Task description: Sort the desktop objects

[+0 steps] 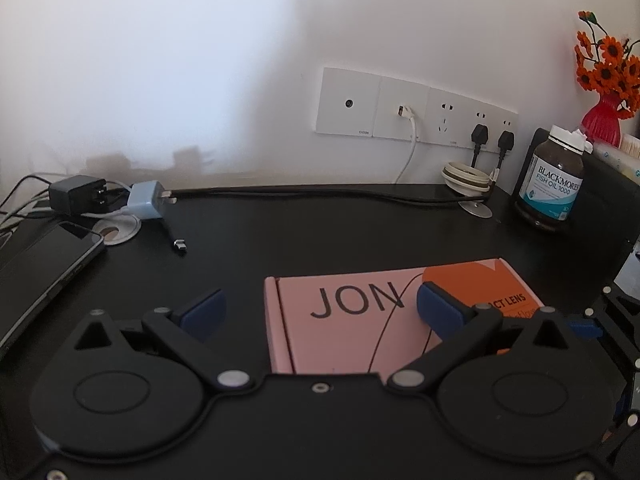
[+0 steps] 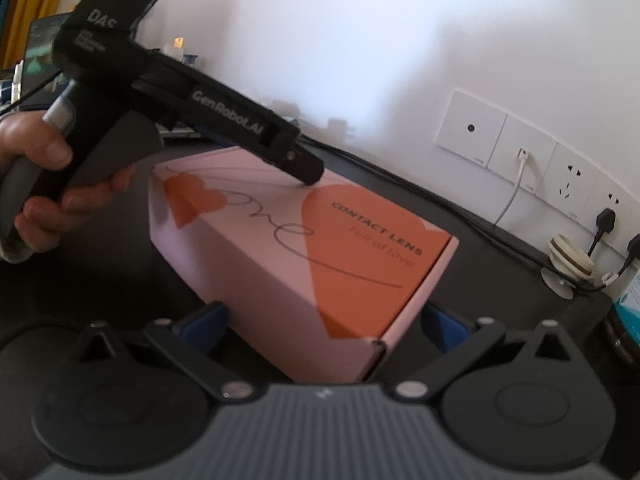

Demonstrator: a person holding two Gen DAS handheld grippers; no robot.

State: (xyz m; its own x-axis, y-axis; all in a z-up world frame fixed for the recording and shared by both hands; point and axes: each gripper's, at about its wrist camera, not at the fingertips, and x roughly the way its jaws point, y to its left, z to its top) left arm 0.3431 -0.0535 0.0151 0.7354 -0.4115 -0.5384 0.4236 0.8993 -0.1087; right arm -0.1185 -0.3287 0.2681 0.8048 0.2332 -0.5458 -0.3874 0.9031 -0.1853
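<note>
A pink box (image 1: 344, 320) printed with an orange heart and "CONTACT LENS" lies flat on the black desk (image 1: 320, 232). My left gripper (image 1: 320, 310) hovers open over the box top, its right fingertip (image 1: 440, 306) above the orange heart. In the right wrist view the same box (image 2: 304, 248) shows corner-on. My right gripper (image 2: 326, 324) is open and straddles the box's near corner without clamping it. A hand (image 2: 36, 184) holds the left gripper (image 2: 306, 172), whose tip sits above the box's far edge.
A fish oil bottle (image 1: 554, 184) stands at the right back, beside orange flowers in a red vase (image 1: 602, 116). A phone (image 1: 44, 276), two chargers (image 1: 116, 198) and a loose cable end (image 1: 180, 245) lie at the left. Wall sockets (image 1: 412, 108) with plugs and a coiled cable (image 1: 468, 178) are at the back.
</note>
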